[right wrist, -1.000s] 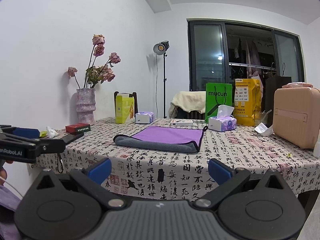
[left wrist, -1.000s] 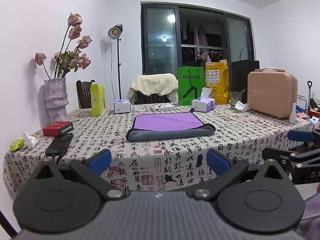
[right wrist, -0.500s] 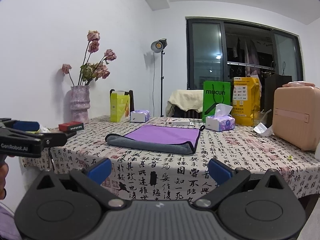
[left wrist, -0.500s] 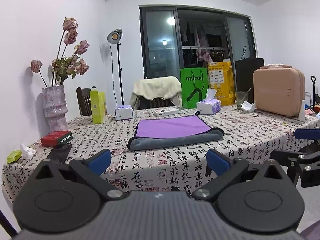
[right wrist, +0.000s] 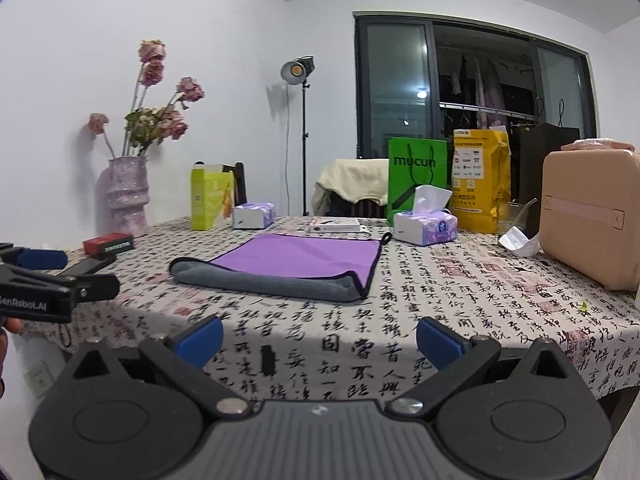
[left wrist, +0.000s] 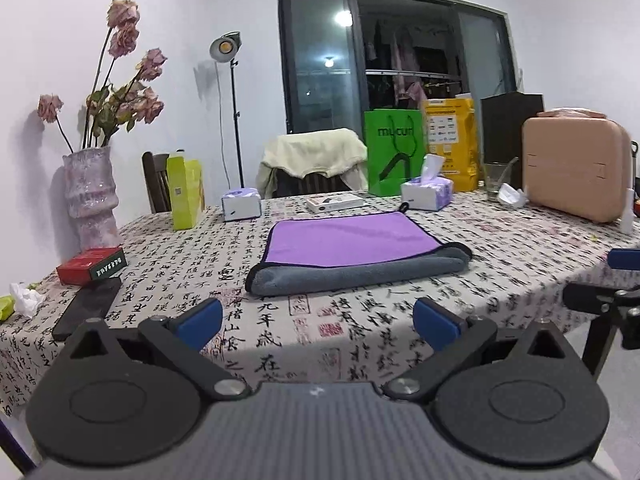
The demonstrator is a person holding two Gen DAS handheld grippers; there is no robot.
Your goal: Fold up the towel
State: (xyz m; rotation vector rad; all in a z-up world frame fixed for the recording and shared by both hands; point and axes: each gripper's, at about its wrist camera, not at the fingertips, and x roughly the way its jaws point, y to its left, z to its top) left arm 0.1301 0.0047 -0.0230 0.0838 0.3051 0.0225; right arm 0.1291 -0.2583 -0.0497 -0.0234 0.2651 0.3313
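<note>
Both of my grippers hung off the near edge of the table (left wrist: 520,280), fingers spread wide with nothing between them: the left gripper (left wrist: 318,322) and the right gripper (right wrist: 320,340) each showed blue fingertips (left wrist: 200,318) well apart.

From the left wrist camera I could see the right gripper's blue tip and black frame at the far right edge, and a black phone (left wrist: 86,308) beside a red box (left wrist: 91,265) to the left of my fingers, with a crumpled tissue (left wrist: 25,298) further left. The right wrist camera gave me instead the left gripper from the side at its left edge, with lettering on its body, and a bit of my hand (right wrist: 10,326) below it.

Ahead of both tools lay the towel (left wrist: 352,256), in the middle of the tablecloth, well apart from either gripper, with only bare cloth between. Beyond it stood a tissue pack (right wrist: 425,227), a flat white box (left wrist: 334,203), a green bag (left wrist: 394,152) and a yellow bag (right wrist: 480,180). A pink case (right wrist: 592,216) sat ahead to the right, a vase (left wrist: 90,196) of dried roses to the left.

The towel looked folded once: purple face up with dark edging, a thick grey rolled fold along the side nearest me, and a small loop (right wrist: 386,237) at the far right corner.
</note>
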